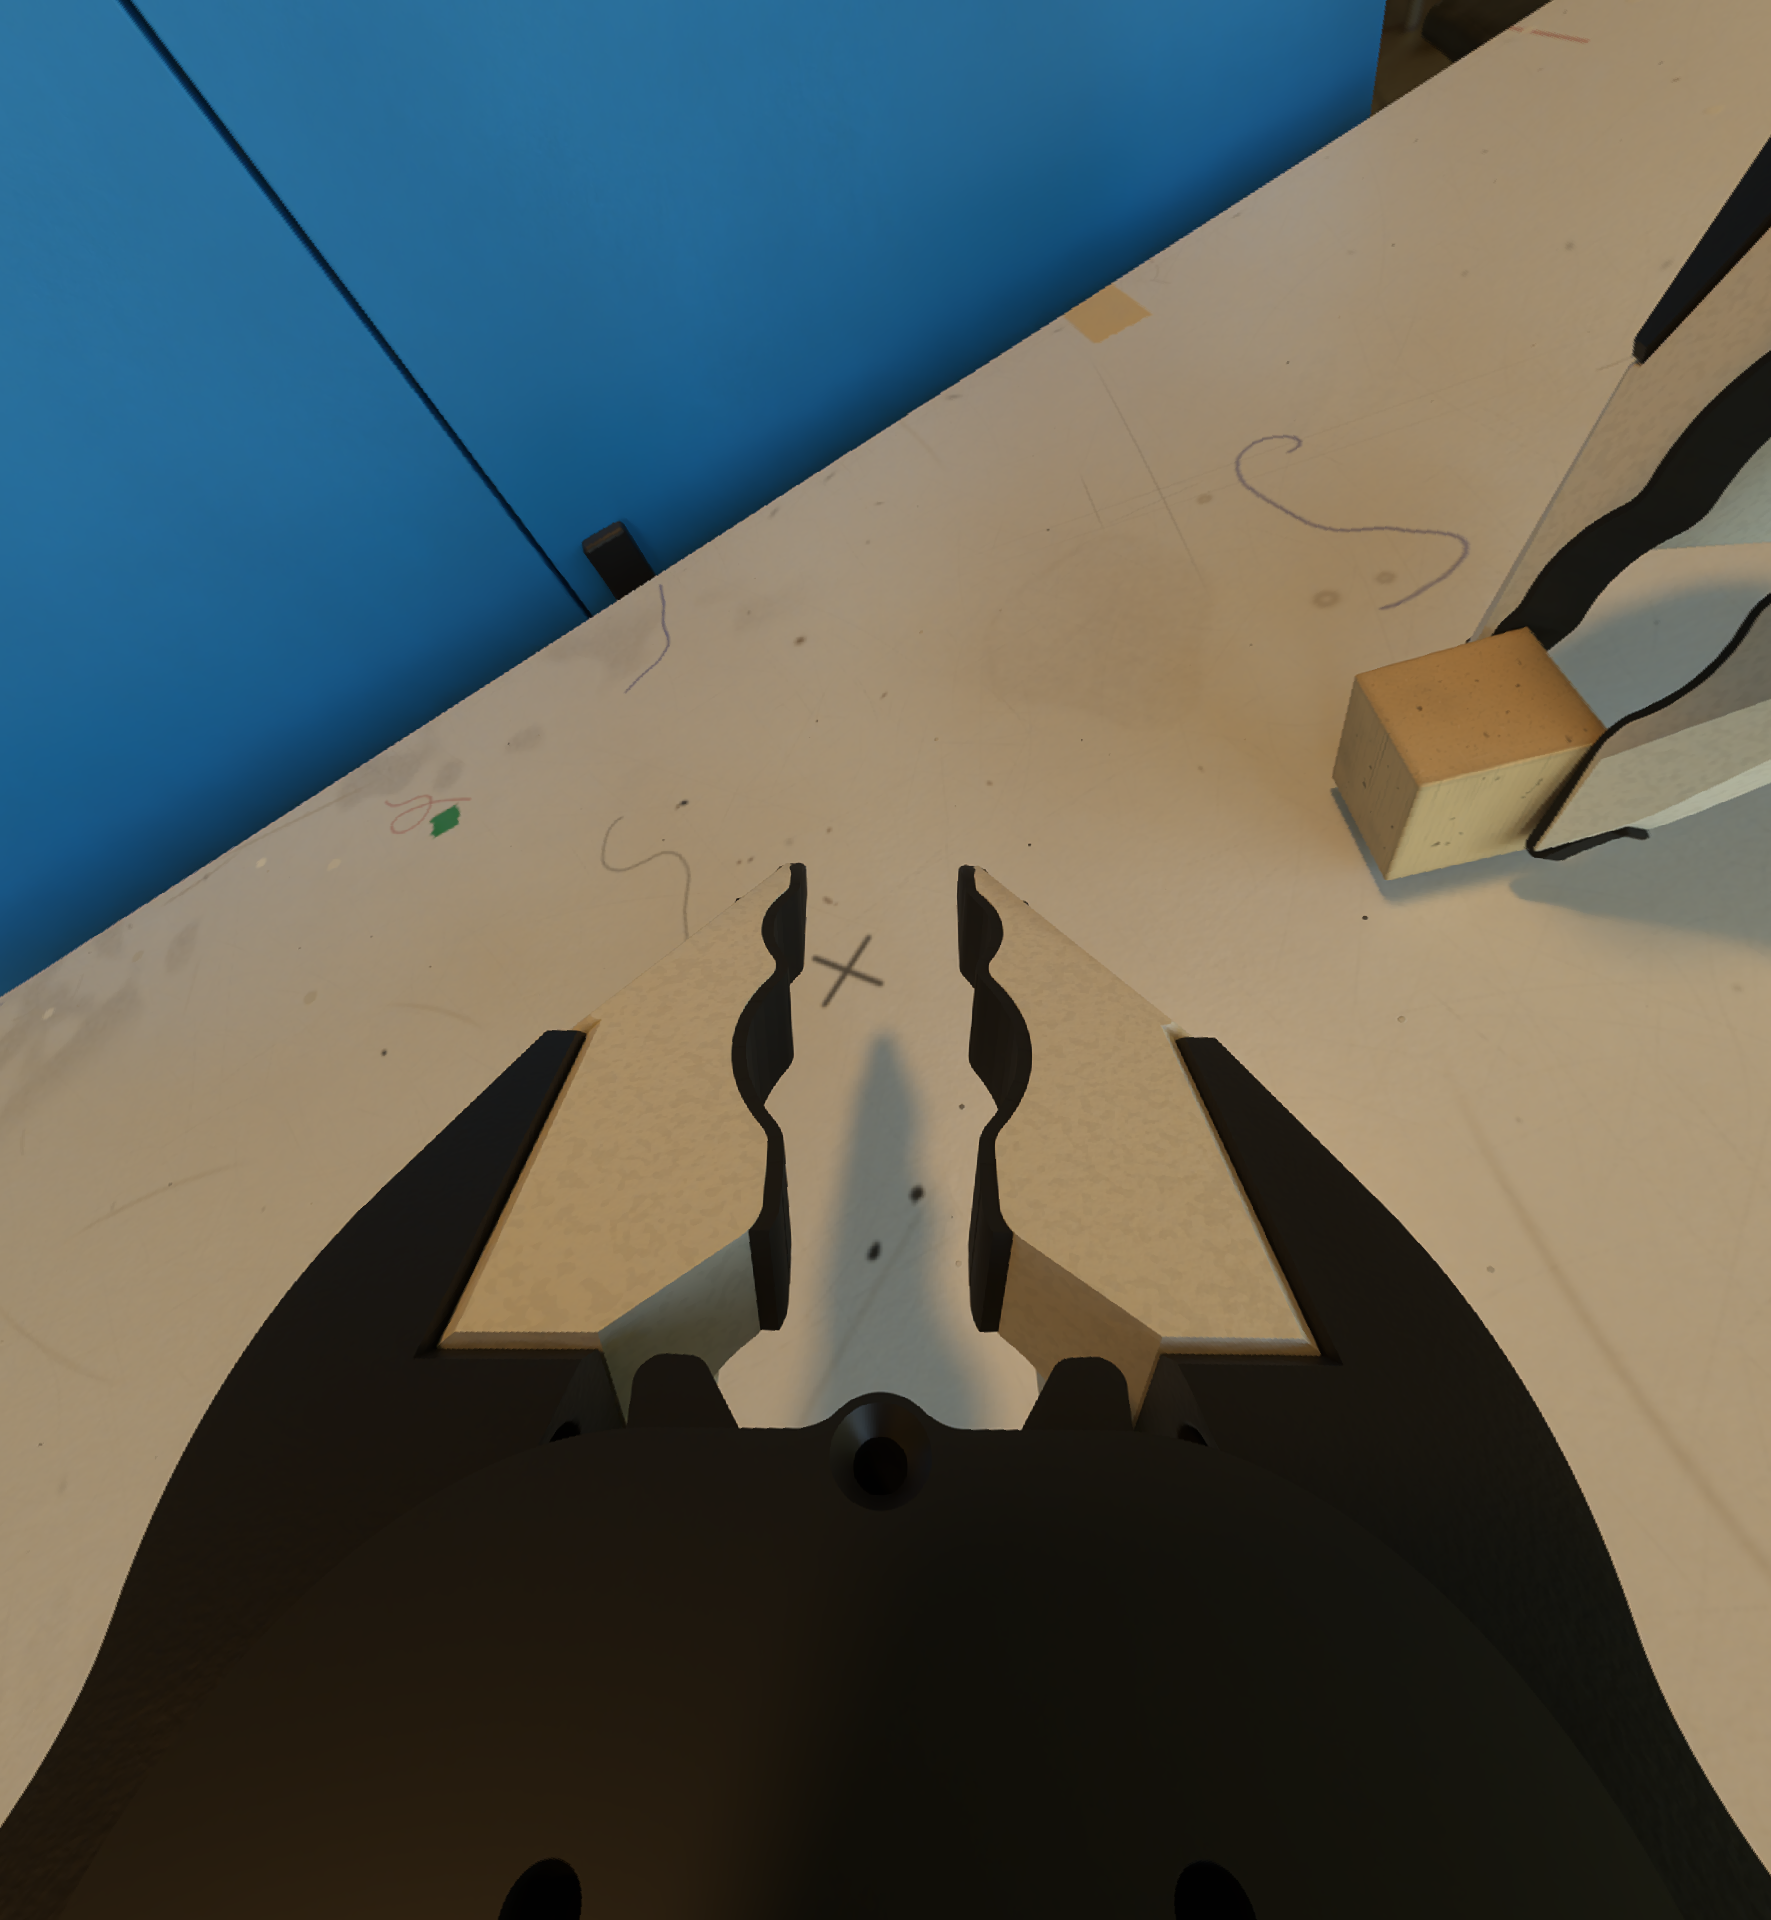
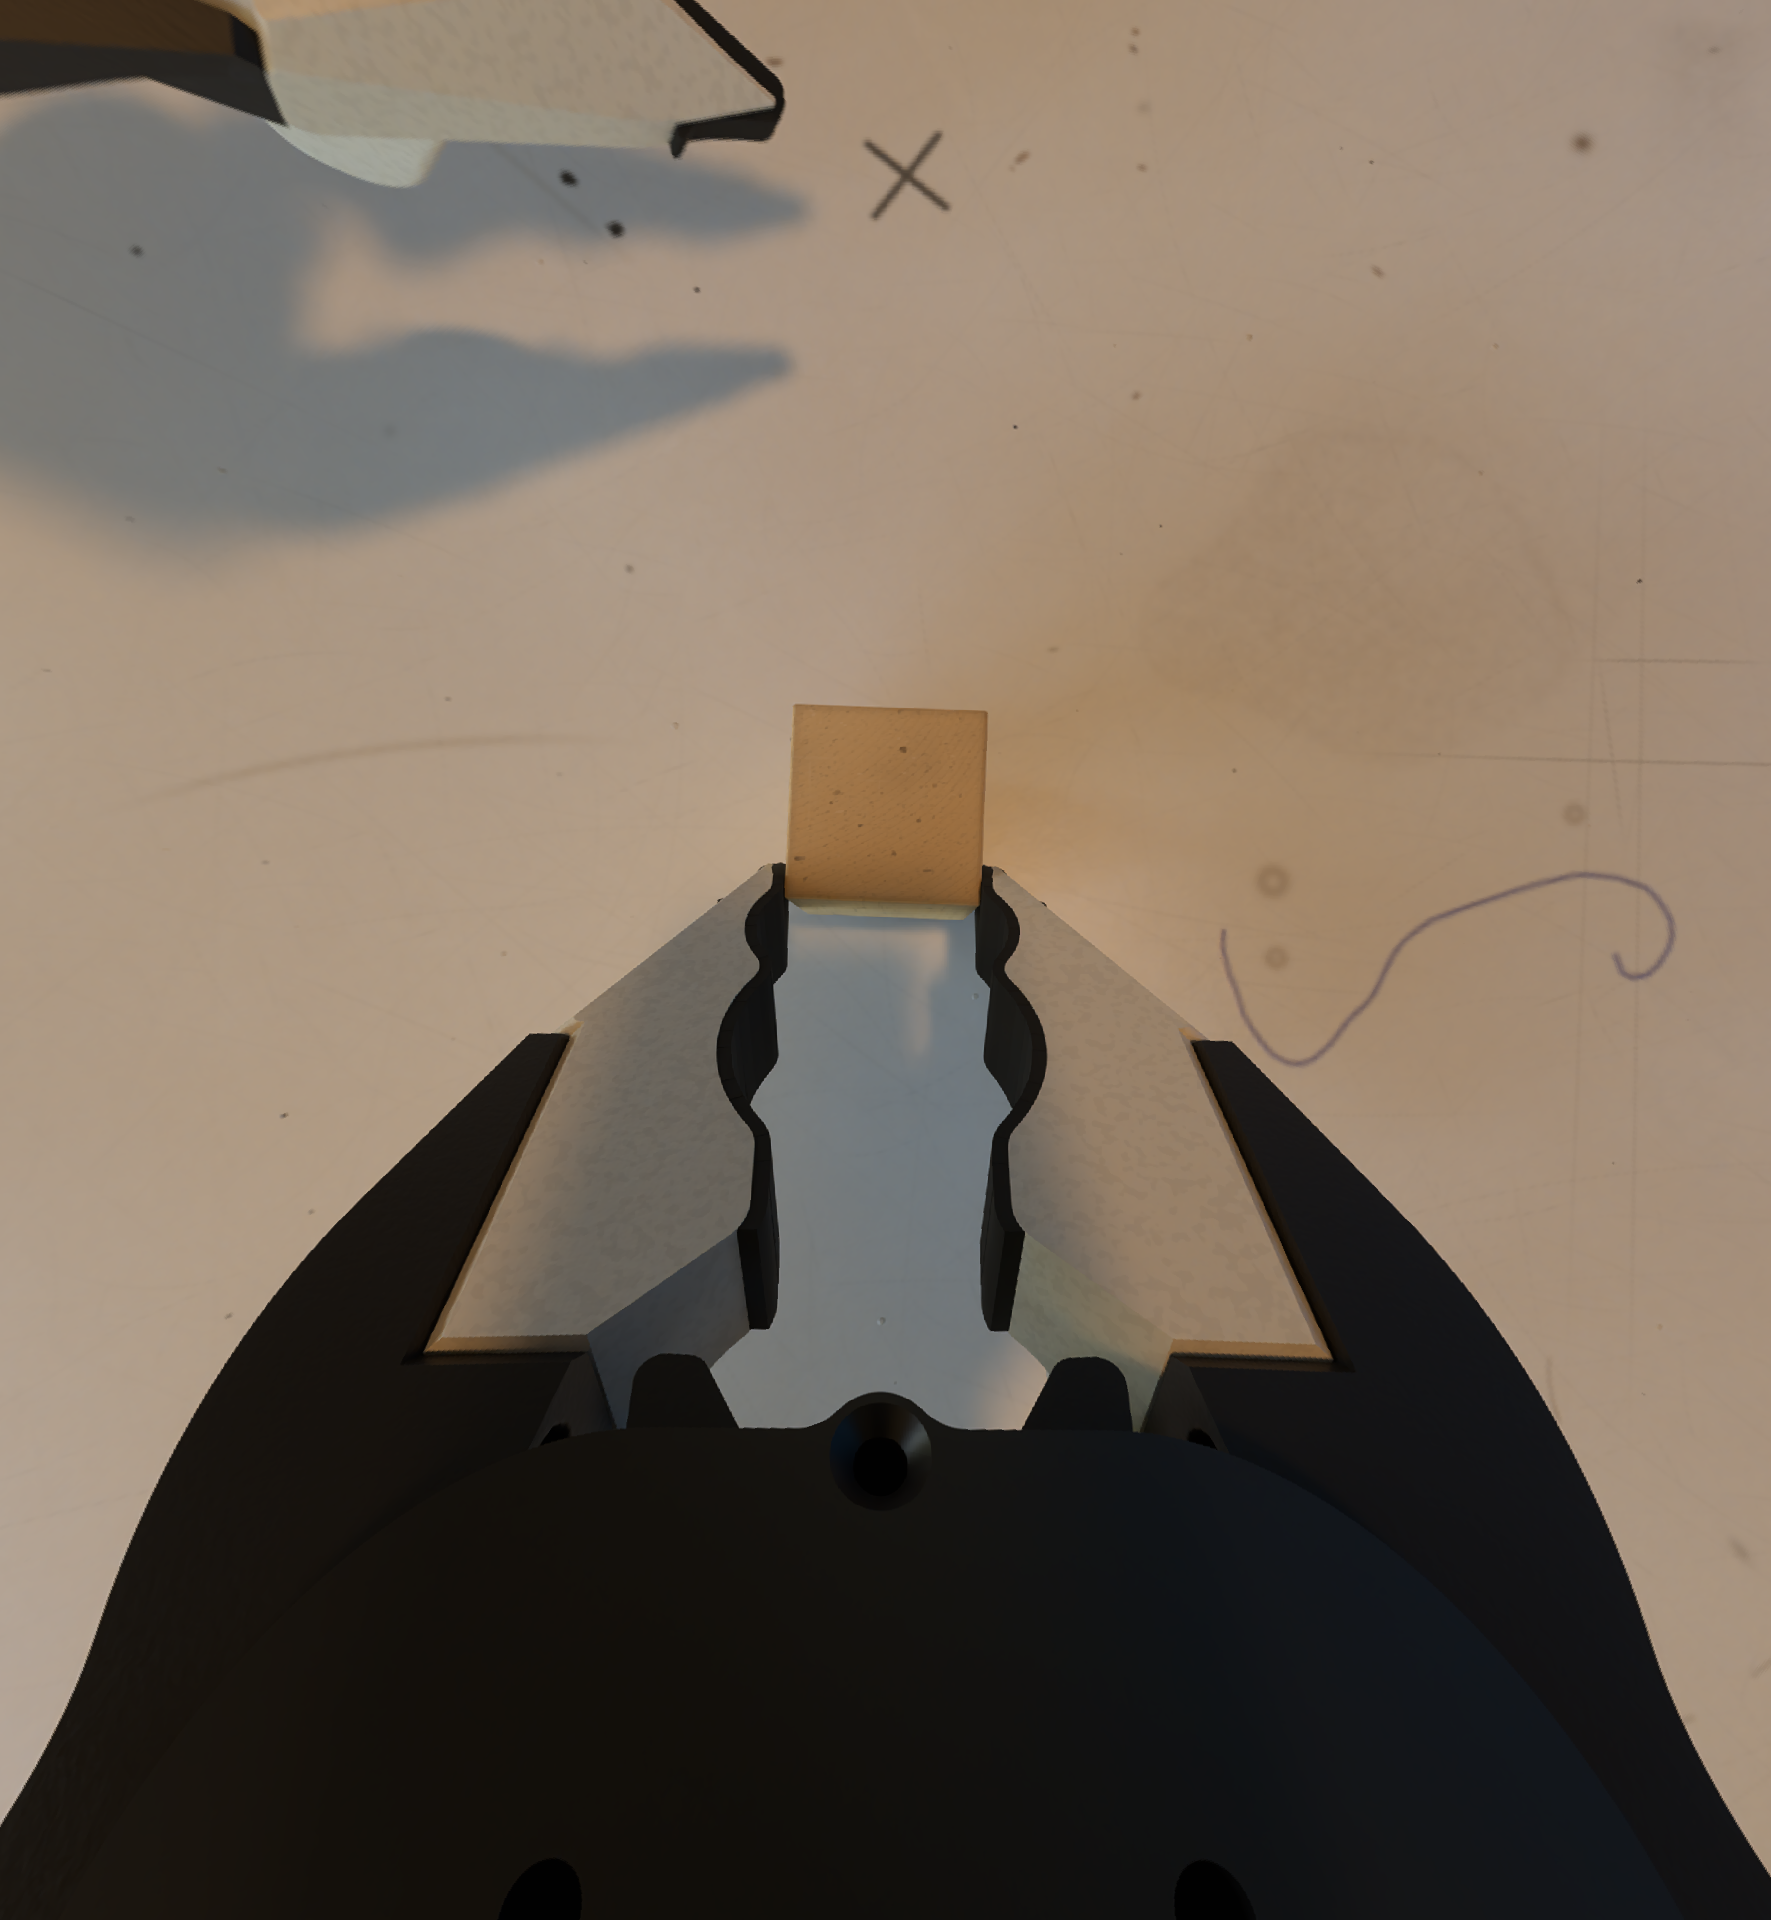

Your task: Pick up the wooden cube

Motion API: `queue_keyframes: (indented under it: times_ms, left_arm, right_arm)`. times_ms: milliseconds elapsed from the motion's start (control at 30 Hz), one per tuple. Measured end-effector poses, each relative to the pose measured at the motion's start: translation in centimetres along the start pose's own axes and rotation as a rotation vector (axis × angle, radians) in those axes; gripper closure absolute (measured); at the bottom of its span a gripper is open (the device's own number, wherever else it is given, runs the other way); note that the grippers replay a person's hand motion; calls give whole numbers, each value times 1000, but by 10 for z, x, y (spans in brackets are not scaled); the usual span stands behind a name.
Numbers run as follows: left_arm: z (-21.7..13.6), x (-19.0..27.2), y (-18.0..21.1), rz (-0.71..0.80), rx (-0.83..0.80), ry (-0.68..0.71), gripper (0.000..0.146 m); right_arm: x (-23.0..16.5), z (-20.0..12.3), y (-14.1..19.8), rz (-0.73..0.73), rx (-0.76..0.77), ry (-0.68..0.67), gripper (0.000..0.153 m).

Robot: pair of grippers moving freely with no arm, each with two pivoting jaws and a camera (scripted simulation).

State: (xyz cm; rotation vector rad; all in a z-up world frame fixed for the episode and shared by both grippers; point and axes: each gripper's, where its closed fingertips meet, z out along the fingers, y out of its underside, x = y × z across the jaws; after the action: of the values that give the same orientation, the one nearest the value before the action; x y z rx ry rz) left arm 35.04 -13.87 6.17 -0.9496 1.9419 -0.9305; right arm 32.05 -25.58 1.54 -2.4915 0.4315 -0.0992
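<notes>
The wooden cube is a small tan block standing on the pale table. My right gripper has its two fingertips against the near ends of the cube's left and right sides, shut on it. In the left wrist view the cube sits at the right, on the table, with the right gripper's fingers on either side of it. My left gripper is open and empty, low over a pencilled cross, well left of the cube.
One finger of the left gripper shows at the top left of the right wrist view, near the cross. Blue wall panels stand behind the table's far edge, with a black bracket and a tape patch.
</notes>
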Motion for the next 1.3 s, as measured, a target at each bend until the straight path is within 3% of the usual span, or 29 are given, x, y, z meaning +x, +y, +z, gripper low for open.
queue_keyframes:
  times_ms: [233,433,633,967,1100,1300]
  left_arm:
    - [1,1,0,9,1,-3,117]
    - [2,7,-1,24,2,5,116]
    - [-1,10,-1,32,-5,14,107]
    - [0,15,-3,46,-10,42,98]
    - [0,17,-3,48,-9,46,97]
    - [2,25,-4,92,-17,56,96]
  right_arm:
    - [-27,-26,-24,6,65,-105,117]
    - [-34,-22,-56,0,105,-75,117]
    - [-27,-5,-50,9,65,-33,117]
    - [-26,-12,-45,-71,-1,-1,117]
    - [-23,-19,-51,-143,-31,28,117]
    - [-17,-9,-39,-282,-199,52,117]
